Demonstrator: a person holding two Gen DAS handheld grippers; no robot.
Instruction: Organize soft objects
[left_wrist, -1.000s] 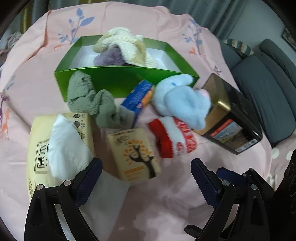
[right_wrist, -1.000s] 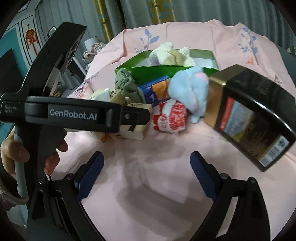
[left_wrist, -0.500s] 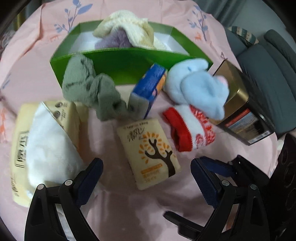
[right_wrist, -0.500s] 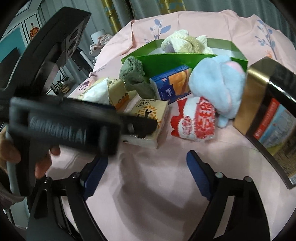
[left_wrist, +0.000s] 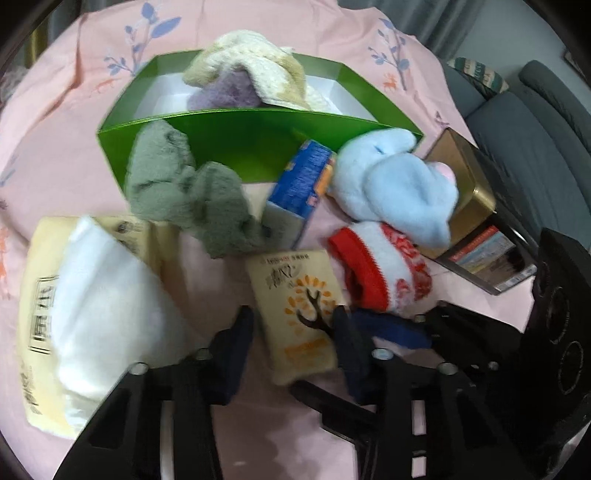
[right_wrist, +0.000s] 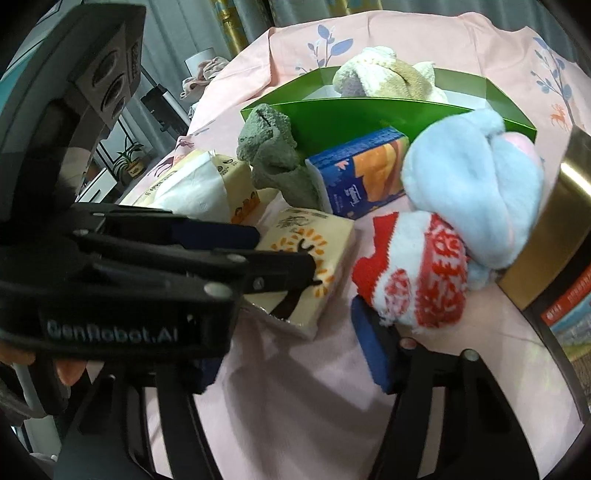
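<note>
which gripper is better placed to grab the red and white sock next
Right. The right gripper is open directly below the red and white sock, one finger beside its cuff. The left gripper has its fingers on either side of the tree-print tissue pack.

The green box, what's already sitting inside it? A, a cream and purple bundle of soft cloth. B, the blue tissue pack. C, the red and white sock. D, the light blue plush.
A: the green box holds only the cream and purple bundle, while the sock, blue pack and plush lie outside, in front of it.
</note>
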